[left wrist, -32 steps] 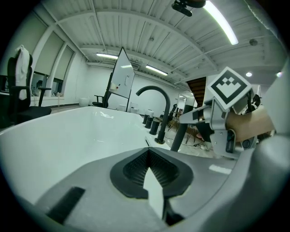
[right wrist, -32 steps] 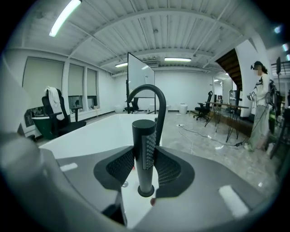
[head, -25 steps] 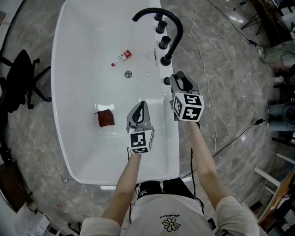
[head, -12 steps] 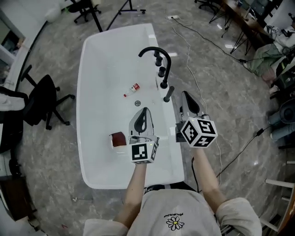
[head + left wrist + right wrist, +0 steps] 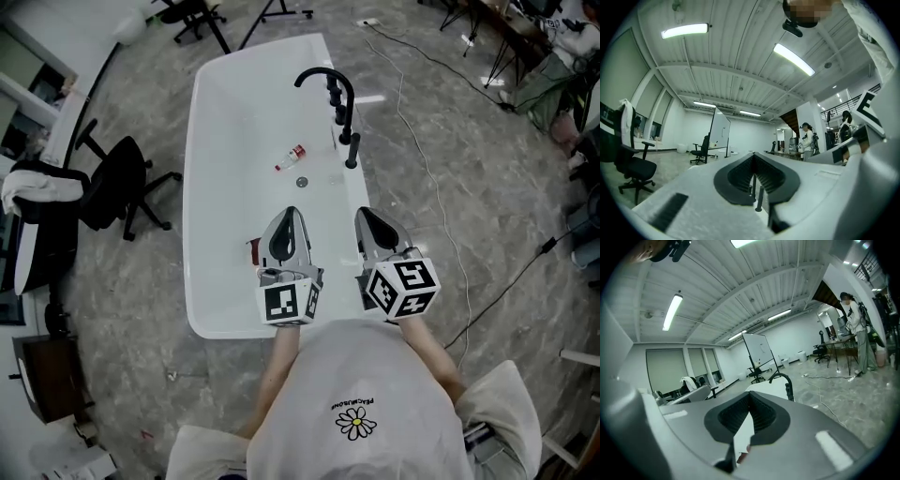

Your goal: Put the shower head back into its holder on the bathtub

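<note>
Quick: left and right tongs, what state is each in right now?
Left tongs: closed, holding nothing.
Right tongs: closed, holding nothing.

The left claw (image 5: pixel 290 213) and the right claw (image 5: pixel 362 214) hang side by side over the near end of the white bathtub (image 5: pixel 220 141), tips together, nothing in them; past the right claw, on the tub's edge, stand the black tap (image 5: pixel 330 79) and the shower head (image 5: pixel 352 152); past the left claw lies a small bottle (image 5: pixel 291 157); a black chair (image 5: pixel 117 183) stands well off to the left claw's left.
</note>
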### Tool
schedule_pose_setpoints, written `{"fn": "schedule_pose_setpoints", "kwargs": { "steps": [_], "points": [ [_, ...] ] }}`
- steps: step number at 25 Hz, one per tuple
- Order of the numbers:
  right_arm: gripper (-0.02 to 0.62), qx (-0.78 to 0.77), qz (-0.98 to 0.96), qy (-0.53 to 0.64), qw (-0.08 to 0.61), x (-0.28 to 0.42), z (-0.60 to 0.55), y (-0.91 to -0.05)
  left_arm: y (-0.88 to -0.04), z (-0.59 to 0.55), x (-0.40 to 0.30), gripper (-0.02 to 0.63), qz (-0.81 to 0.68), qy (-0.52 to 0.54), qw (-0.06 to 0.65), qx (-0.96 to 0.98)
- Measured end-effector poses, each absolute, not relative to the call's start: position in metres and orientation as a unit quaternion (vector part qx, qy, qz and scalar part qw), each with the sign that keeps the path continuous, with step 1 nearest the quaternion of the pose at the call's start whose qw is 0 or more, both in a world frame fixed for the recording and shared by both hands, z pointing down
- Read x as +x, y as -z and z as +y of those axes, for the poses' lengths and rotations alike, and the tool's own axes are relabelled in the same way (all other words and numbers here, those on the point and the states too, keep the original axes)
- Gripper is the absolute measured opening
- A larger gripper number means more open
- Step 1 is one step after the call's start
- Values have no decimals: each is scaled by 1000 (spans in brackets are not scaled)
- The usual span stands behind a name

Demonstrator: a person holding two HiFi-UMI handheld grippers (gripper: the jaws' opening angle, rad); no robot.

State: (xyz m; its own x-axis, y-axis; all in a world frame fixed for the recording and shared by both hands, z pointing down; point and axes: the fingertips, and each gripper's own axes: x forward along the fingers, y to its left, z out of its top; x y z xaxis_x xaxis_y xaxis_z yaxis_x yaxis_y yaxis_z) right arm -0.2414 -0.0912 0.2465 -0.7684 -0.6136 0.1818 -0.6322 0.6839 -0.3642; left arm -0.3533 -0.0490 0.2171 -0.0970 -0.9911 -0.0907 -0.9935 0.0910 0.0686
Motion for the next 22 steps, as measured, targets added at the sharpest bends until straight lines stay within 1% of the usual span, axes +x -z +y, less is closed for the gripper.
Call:
{"fn": "schedule_pose_setpoints", "kwargs": {
  "steps": [8,17,22],
  "points": [
    [3,330,-926,-186,4,-239,-81,-231,-207,-34,-338,-2,733,-36,38,-679],
    [3,334,-927,-172,6,-235,-70,-227,-205,-34,-333,-2,722,-39,39,-690],
    [3,337,-925,-173,9,-227,-65,-238,-219,-30,-326,-2,721,-46,30,-691]
  ]
}}
